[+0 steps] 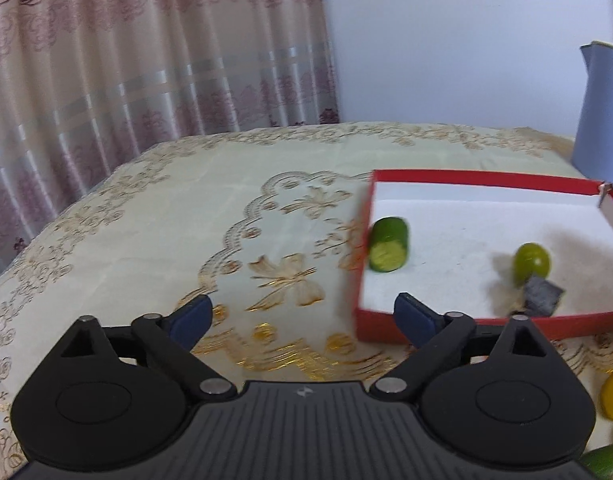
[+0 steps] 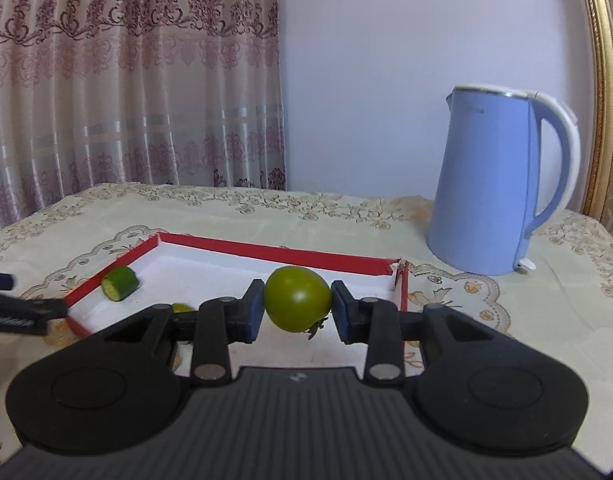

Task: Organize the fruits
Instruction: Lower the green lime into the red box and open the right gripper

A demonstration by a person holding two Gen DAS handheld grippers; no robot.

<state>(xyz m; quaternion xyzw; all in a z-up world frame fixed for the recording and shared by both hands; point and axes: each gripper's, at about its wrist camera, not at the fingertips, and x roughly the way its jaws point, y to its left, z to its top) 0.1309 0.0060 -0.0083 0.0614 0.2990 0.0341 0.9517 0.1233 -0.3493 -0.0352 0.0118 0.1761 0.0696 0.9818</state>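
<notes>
green tomato (image 2: 297, 304) sits pinched in your right tongs (image 2: 297, 308) above the red box (image 2: 274, 253), ready to drop beside the cucumber piece (image 1: 388, 249); your left tongs (image 1: 304, 314) gape wide, empty.

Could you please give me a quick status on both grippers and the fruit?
Left gripper open, empty. Right gripper shut on green tomato, over red tray. Cucumber piece in tray. Path clear.

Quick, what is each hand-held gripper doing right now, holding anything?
Left hand-held gripper: open, nothing between its fingers.
Right hand-held gripper: closed on a green tomato, above the red tray.
</notes>
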